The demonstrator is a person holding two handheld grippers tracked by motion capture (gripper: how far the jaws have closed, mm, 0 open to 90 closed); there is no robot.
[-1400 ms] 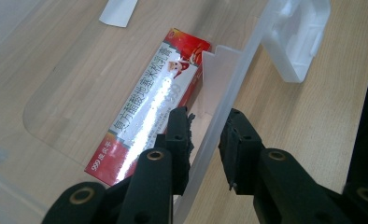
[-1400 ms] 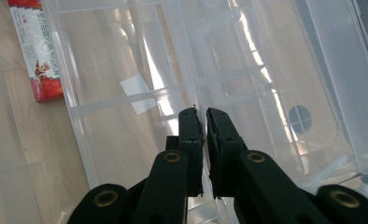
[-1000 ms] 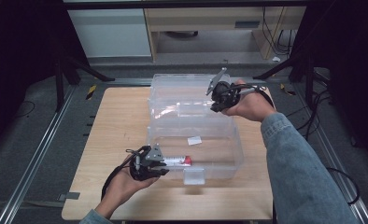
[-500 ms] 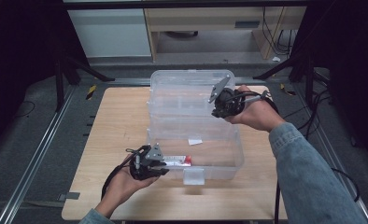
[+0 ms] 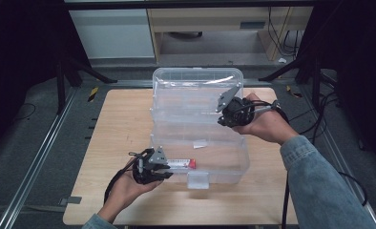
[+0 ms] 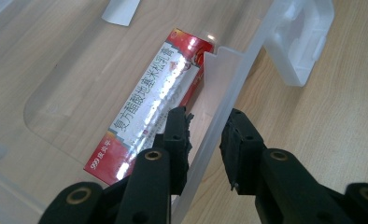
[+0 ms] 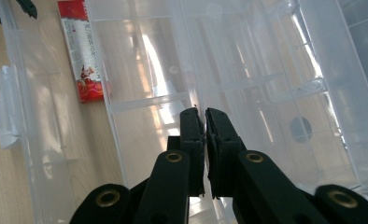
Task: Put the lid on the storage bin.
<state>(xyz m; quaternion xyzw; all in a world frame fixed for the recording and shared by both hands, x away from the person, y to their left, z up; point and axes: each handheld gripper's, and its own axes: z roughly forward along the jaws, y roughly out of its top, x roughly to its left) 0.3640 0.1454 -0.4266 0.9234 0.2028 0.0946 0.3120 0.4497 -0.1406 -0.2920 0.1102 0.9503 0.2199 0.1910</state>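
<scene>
Working on closing the clear plastic box (image 5: 200,157) on the bench (image 5: 124,124). The box sits mid-bench with its hinged lid (image 5: 195,93) standing partly raised at the far side. Inside, on the box floor near the front wall, lies one red-and-silver carton (image 5: 180,163), flat, long side along that wall.

Left gripper (image 5: 163,168): in the left gripper view its jaws straddle the front wall of the box, one inside next to the carton (image 6: 149,100), one outside. They stand narrowly apart; I cannot tell whether the pads actually press the wall. I judge this hand's job is to steady the base.

Right gripper (image 5: 223,116): jaws nearly together, pinched on the edge of the lid at its right side as far as I can make out in the right gripper view; the plastic is too clear to be certain of the grip.

Notes for doing the step well:
- Bring the lid down along its hinge arc, not straight down, so the thin edge does not slip out of the right jaws.
- Hold the base firm with the left, but the inner jaw must come out from over the wall before the lid seats, or the lid lands on it.
- The front latch (image 5: 198,180) hangs open at the front; line the lid lip over it and press there last.
- Carton lies low; I expect no fouling.
</scene>
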